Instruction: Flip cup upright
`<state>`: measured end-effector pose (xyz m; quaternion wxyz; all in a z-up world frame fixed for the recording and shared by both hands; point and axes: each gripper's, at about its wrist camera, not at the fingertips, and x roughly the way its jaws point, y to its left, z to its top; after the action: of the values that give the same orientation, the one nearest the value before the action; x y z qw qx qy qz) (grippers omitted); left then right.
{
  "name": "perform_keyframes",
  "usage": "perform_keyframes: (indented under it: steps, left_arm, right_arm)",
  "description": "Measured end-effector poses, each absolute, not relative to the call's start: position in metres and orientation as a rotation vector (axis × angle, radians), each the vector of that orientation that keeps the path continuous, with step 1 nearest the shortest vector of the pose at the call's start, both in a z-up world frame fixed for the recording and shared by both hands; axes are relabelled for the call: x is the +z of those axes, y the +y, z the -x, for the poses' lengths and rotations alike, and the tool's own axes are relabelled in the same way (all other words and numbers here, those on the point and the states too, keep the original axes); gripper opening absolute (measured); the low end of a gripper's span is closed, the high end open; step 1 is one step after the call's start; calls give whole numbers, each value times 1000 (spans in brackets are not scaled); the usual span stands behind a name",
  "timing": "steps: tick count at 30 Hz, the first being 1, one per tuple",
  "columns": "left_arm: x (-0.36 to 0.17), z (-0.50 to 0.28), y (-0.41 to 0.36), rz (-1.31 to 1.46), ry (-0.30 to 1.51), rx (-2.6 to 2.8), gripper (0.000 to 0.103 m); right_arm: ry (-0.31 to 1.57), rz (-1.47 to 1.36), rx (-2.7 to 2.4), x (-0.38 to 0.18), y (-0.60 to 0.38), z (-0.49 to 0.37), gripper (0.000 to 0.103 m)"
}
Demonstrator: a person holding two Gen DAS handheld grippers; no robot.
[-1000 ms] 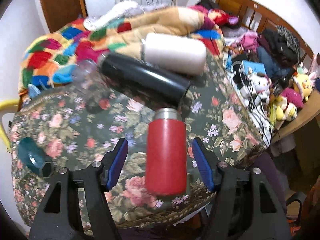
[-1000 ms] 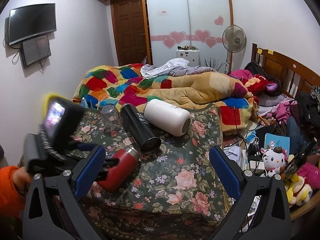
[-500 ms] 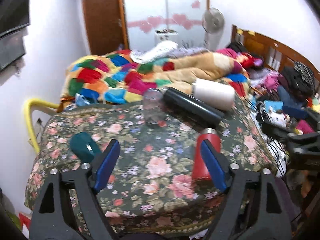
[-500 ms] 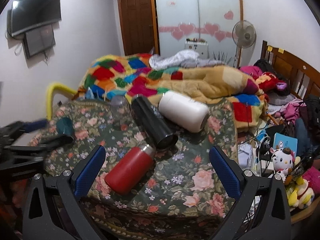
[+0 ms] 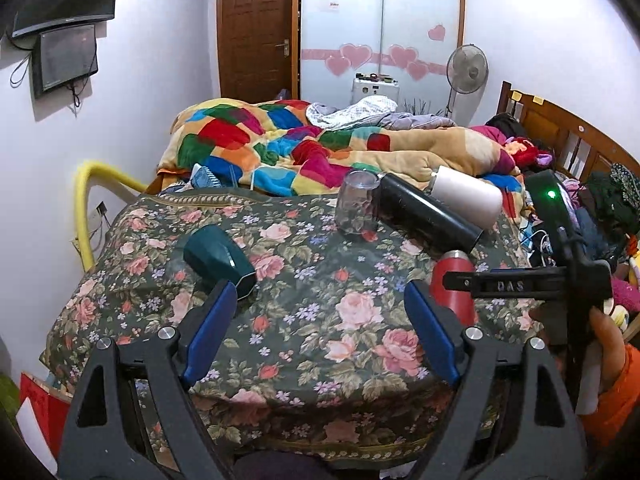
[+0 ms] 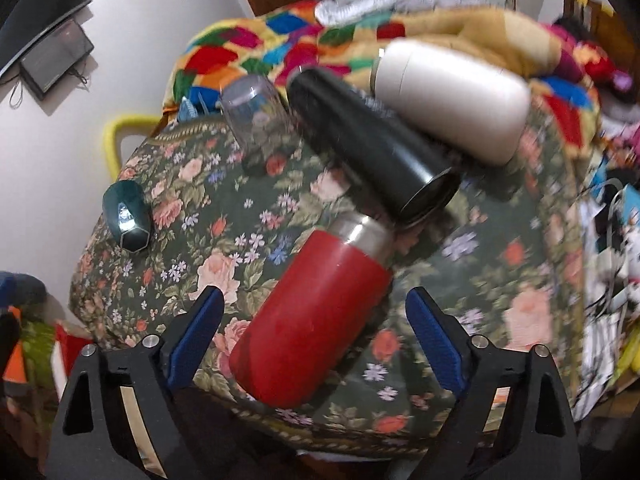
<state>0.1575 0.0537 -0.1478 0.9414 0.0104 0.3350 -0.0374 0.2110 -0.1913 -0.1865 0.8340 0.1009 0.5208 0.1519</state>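
A red flask point(image 6: 316, 308) with a steel neck lies on its side on the floral tablecloth point(image 6: 500, 264), near the front edge; it also shows in the left wrist view point(image 5: 454, 288). My right gripper point(image 6: 314, 340) is open, its blue pads on either side of the flask's base, not touching. In the left wrist view the right gripper's black body point(image 5: 528, 284) sits over the flask. My left gripper point(image 5: 320, 328) is open and empty above the cloth's front middle. A black flask point(image 6: 372, 144), a white flask point(image 6: 452, 96) and a dark green cup point(image 6: 128, 216) also lie on their sides.
A clear glass point(image 5: 356, 206) stands upside down at the back middle. A bed with a colourful quilt point(image 5: 280, 140) lies behind the table. A yellow chair back point(image 5: 86, 200) is at the left. Clutter and toys point(image 6: 616, 240) are at the right.
My left gripper pulled back from the red flask and swung left. My right gripper moved down and forward until its open pads flank the red flask.
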Motion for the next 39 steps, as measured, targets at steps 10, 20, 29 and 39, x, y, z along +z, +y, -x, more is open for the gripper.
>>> perform_keyframes:
  steps: [10,20,29,39]
  left_arm:
    - [-161,-156,61,2,708,-51,85]
    - [-175,-157,61,-5,741,-19,85]
    - [-174,-162,58,-10,736,-5,85]
    - [-170,-168,57,21,729,-2,85]
  right_arm:
    - [1203,-98,333,-208,-168,-228,80]
    - [1242,-63,392,-219,-144,-242,62]
    - [1073,43,418,-185,-142,-221,59]
    - [942,123,381,-166,-129,-224,59]
